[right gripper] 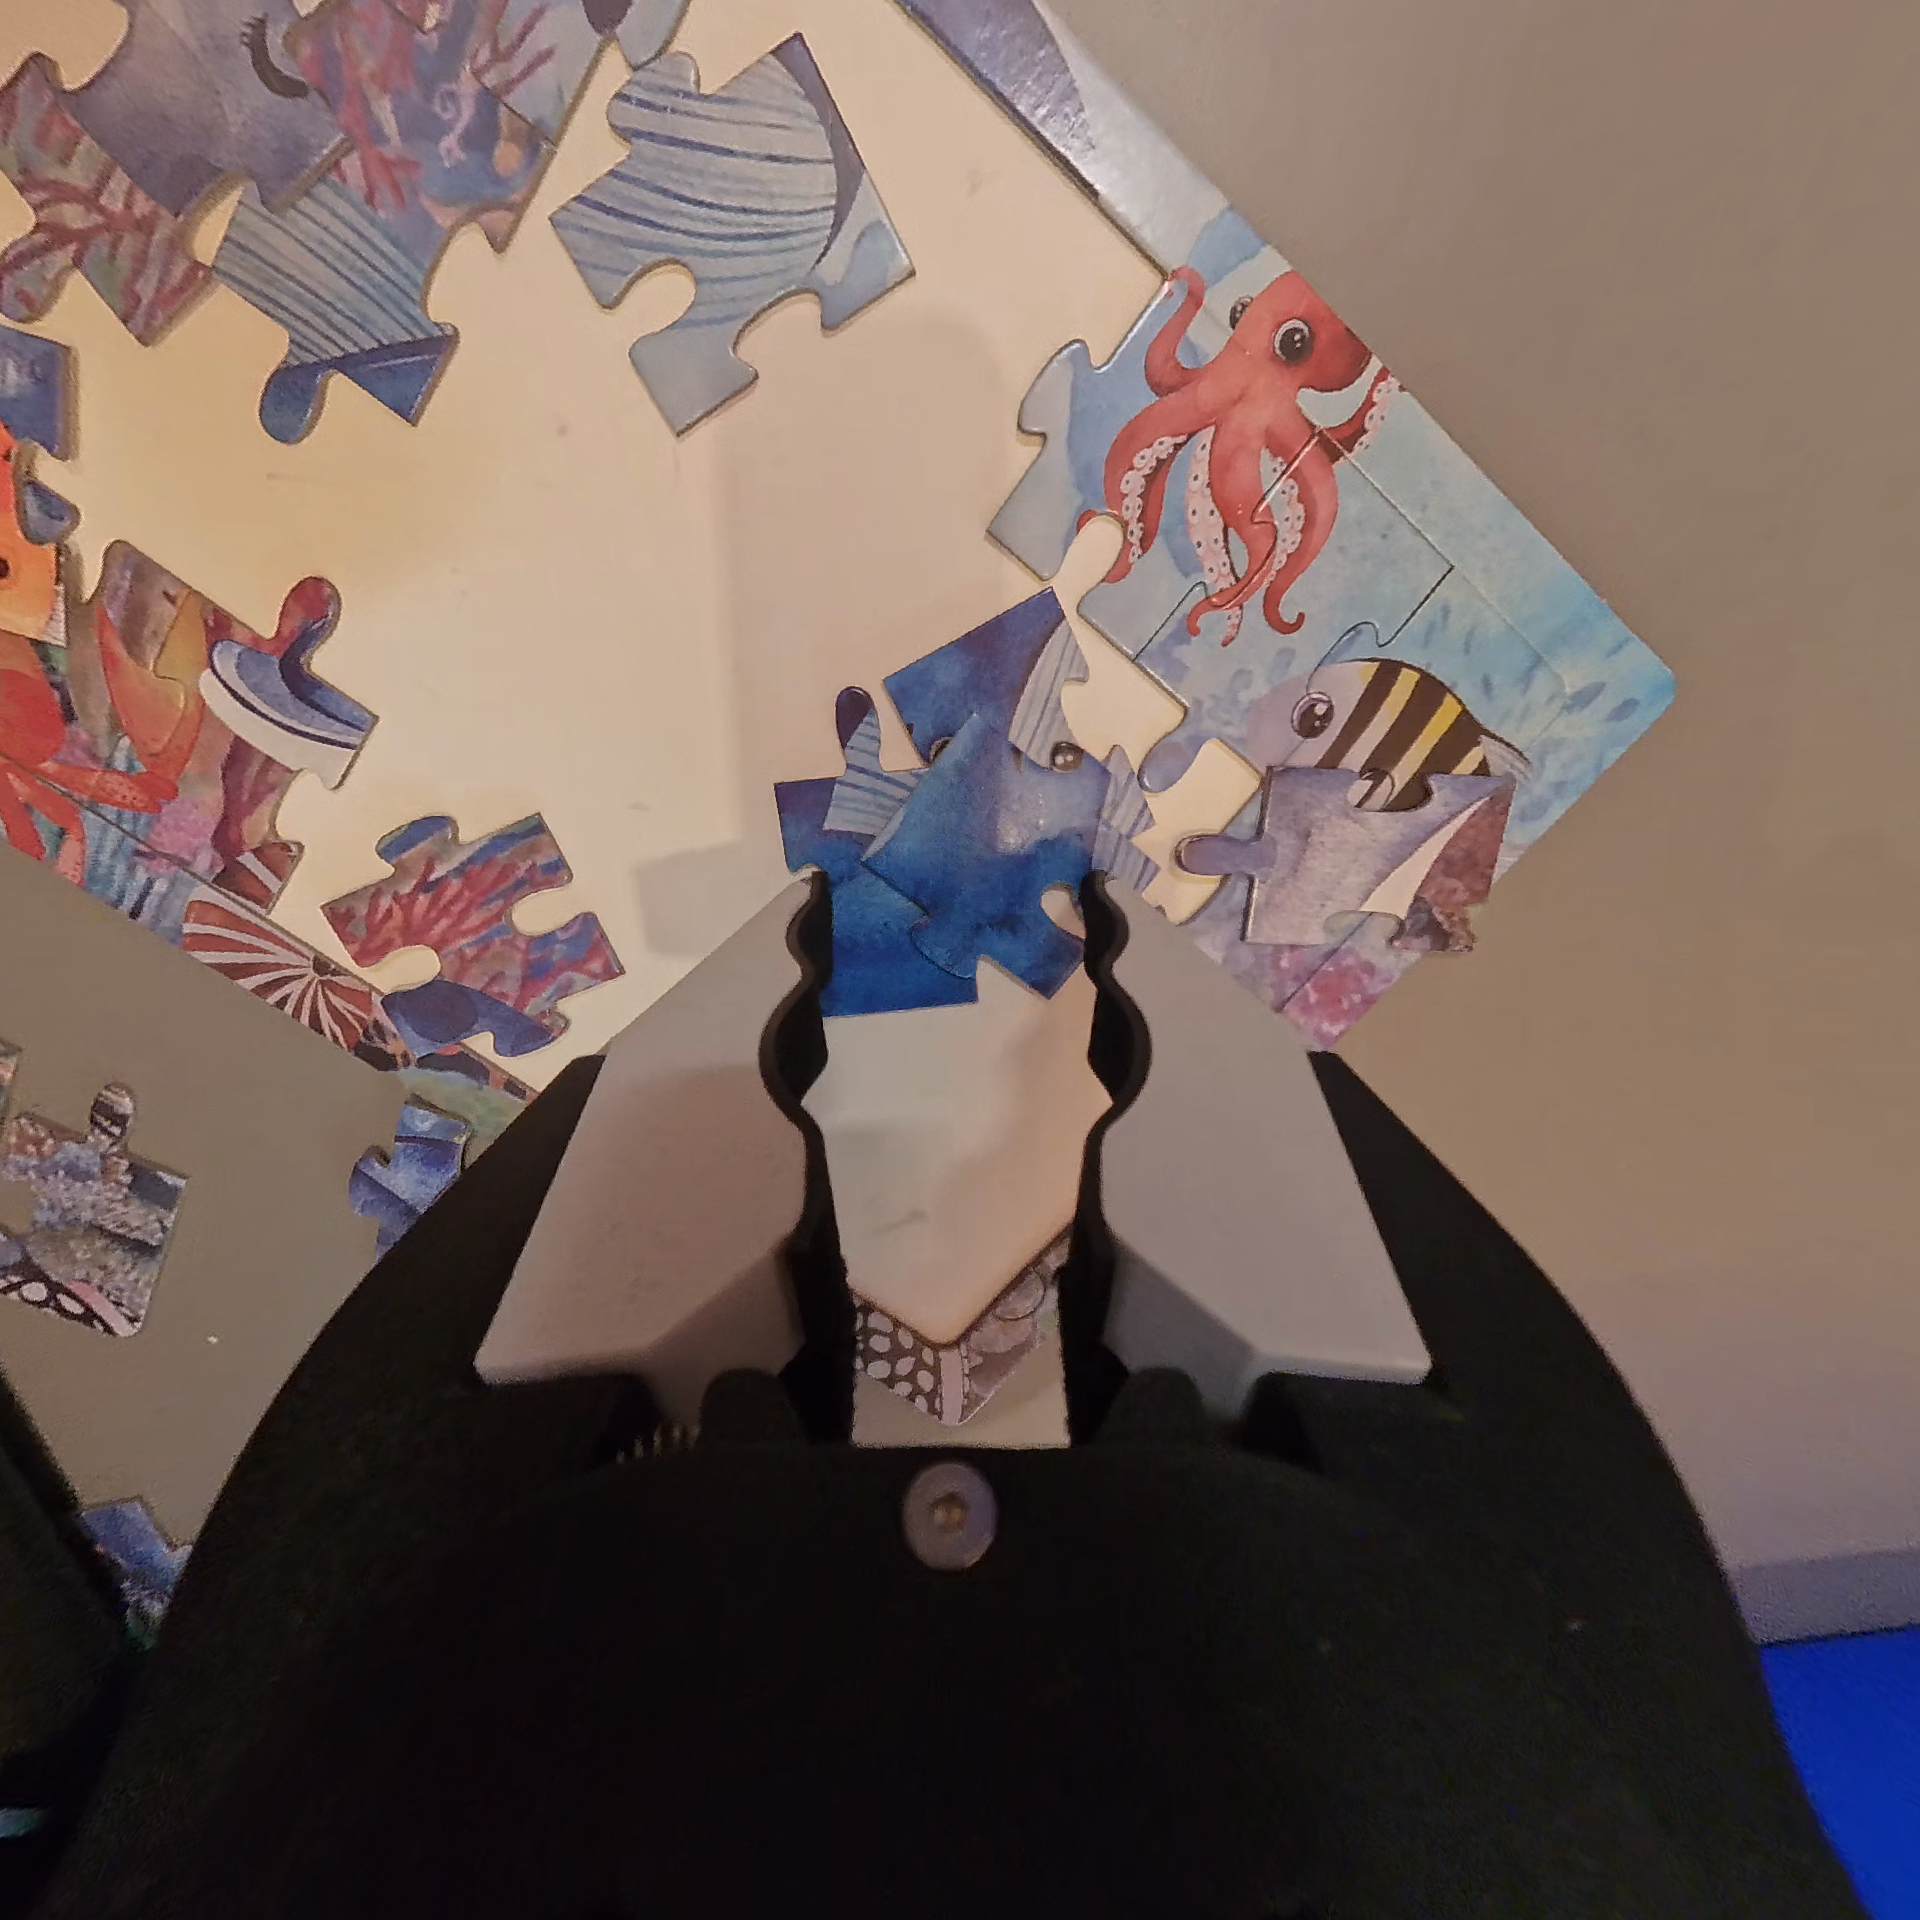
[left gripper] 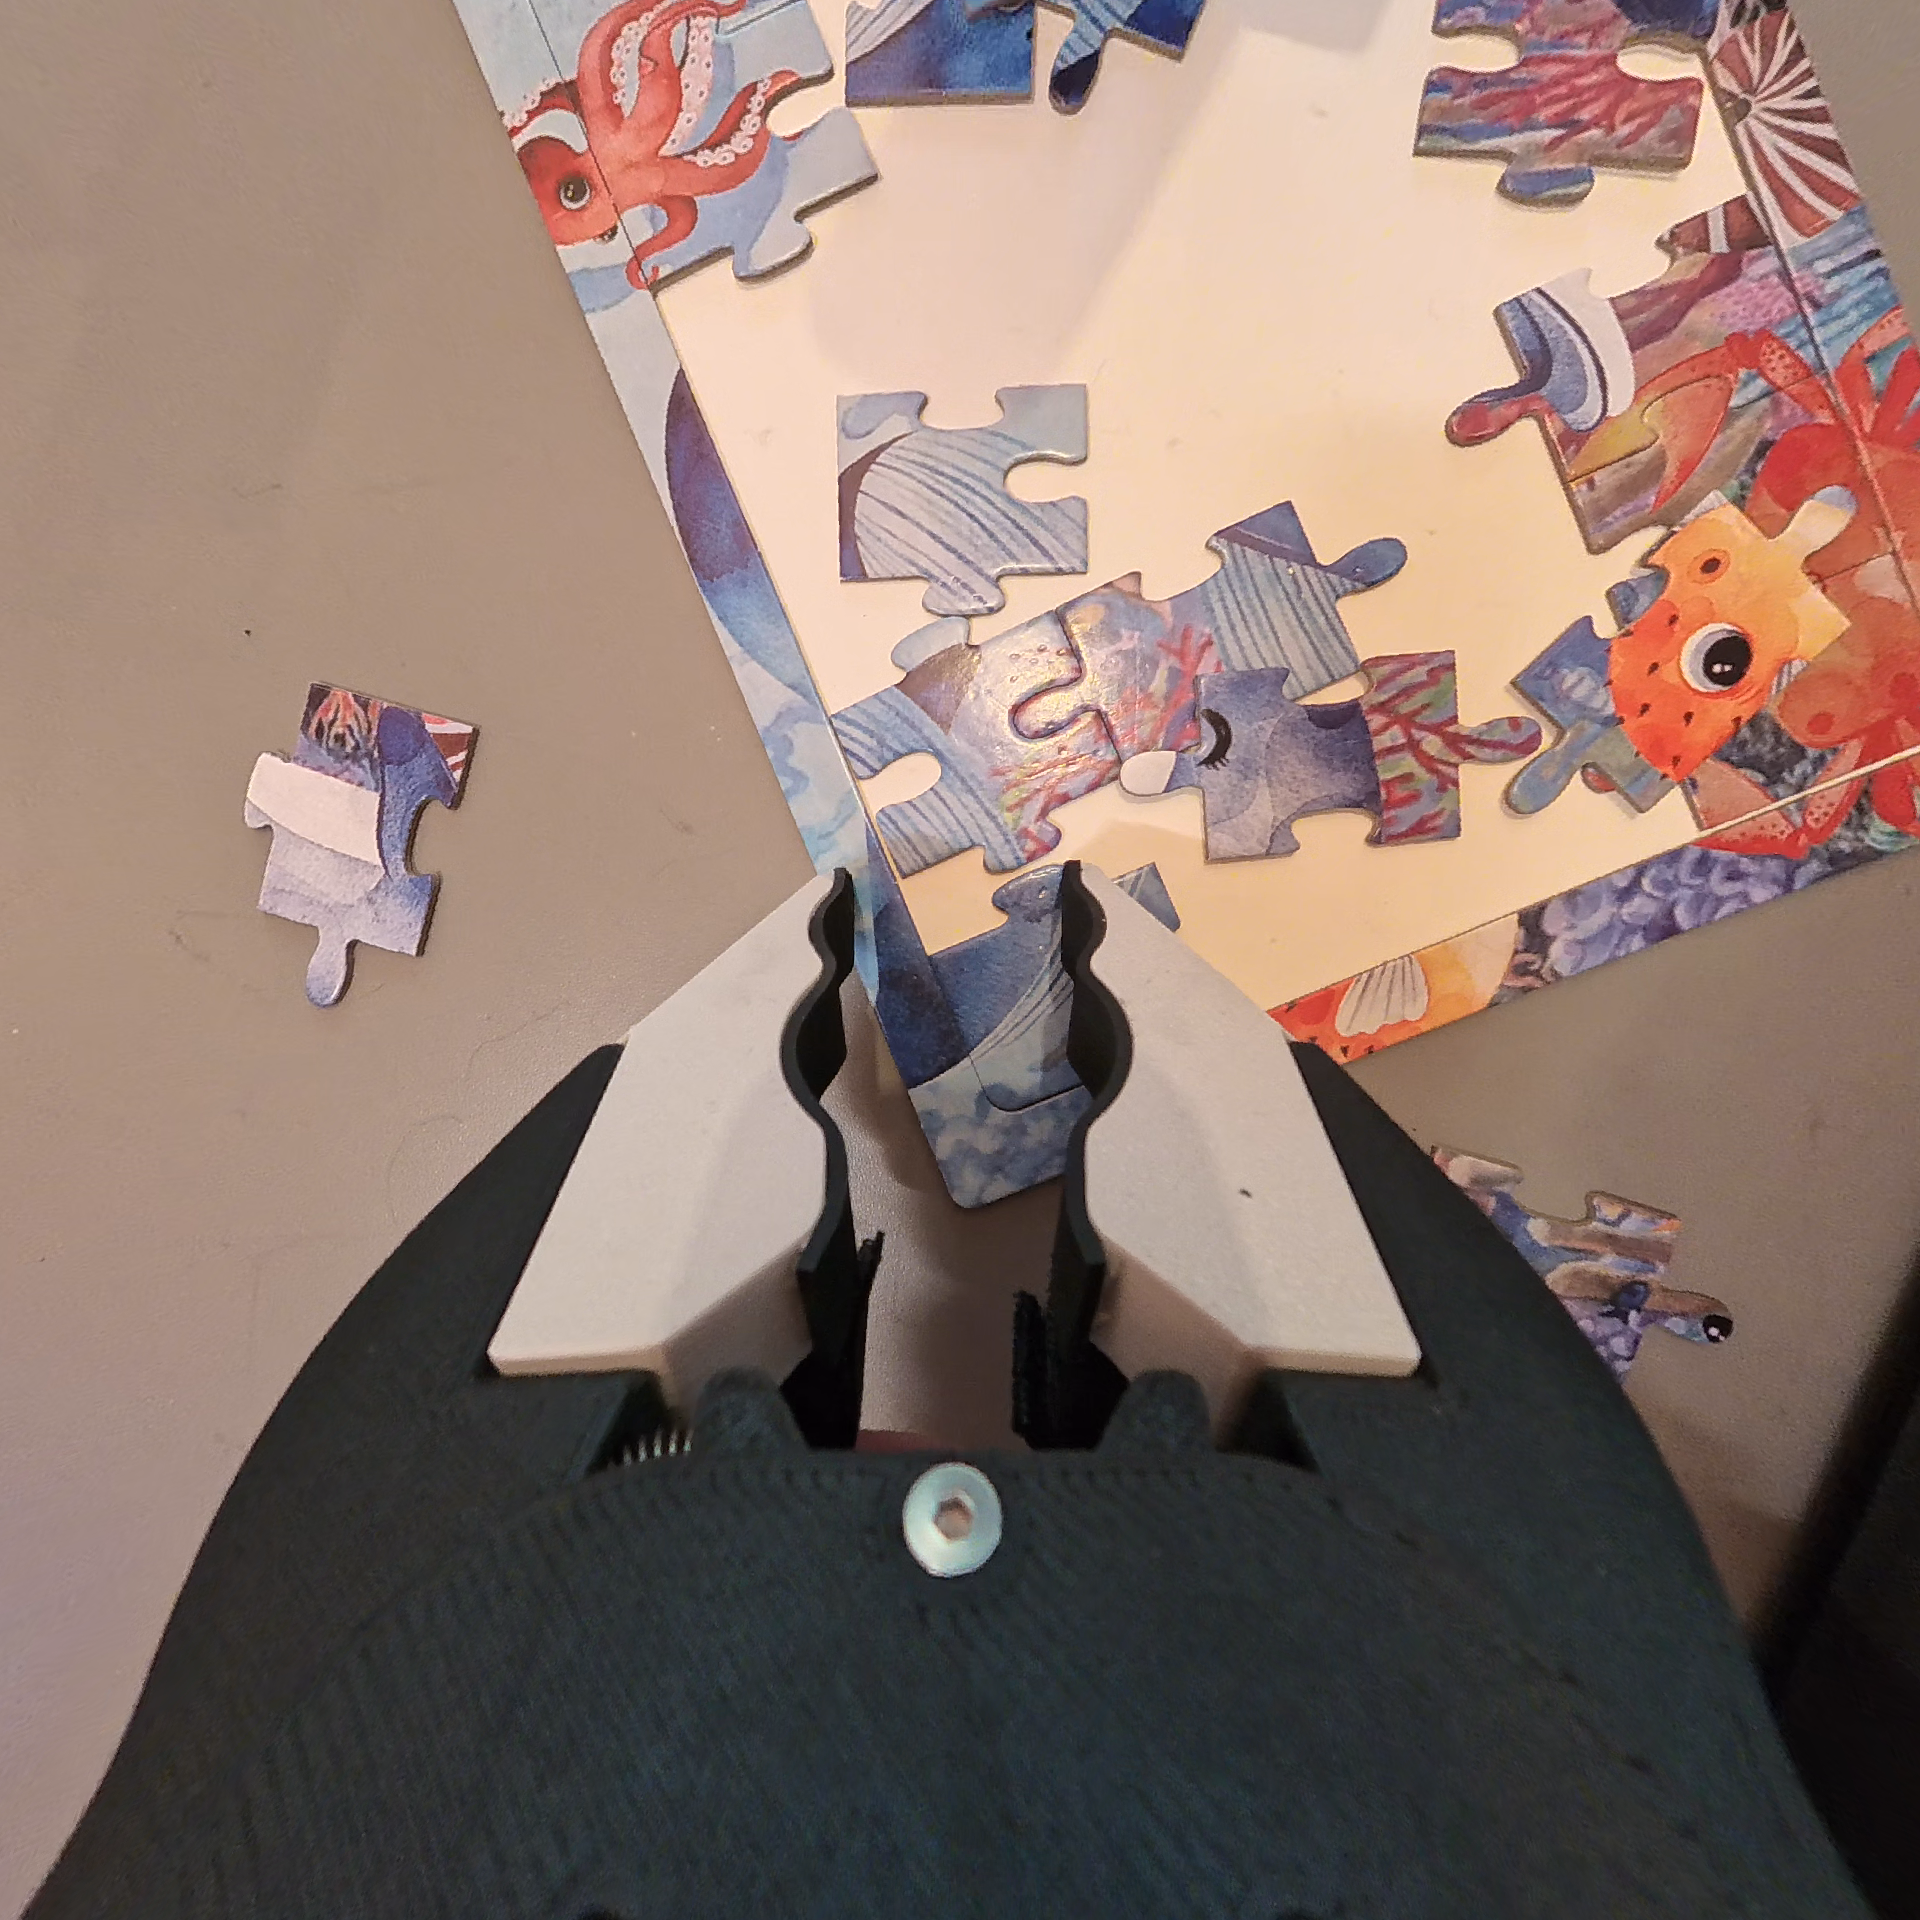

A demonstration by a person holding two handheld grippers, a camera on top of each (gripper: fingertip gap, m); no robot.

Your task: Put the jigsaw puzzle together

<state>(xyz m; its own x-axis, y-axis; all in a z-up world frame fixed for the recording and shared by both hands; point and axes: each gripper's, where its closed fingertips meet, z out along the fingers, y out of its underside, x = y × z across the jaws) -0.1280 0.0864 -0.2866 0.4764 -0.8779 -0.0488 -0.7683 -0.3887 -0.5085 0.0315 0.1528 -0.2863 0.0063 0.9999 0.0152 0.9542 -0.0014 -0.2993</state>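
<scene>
The puzzle board (left gripper: 1039, 312) has a cream base and a printed sea border, with several pieces seated along its edges. My left gripper (left gripper: 954, 894) is open over the board's near corner, where a dark blue piece (left gripper: 977, 997) sits between the fingers. A joined cluster of pieces (left gripper: 1143, 717) and a striped light-blue piece (left gripper: 961, 488) lie just beyond. My right gripper (right gripper: 951, 894) is open, its tips on either side of a small overlapping pile of blue pieces (right gripper: 977, 862) on the board (right gripper: 623, 520), near the octopus piece (right gripper: 1226, 436).
On the grey table a loose piece (left gripper: 358, 842) lies left of the board and another (left gripper: 1590, 1268) lies to the right. In the right wrist view a coral piece (right gripper: 478, 914) rests on the board, and loose pieces (right gripper: 83, 1216) lie off it at the left. Spacing between my two grippers at the tips: around 20 cm.
</scene>
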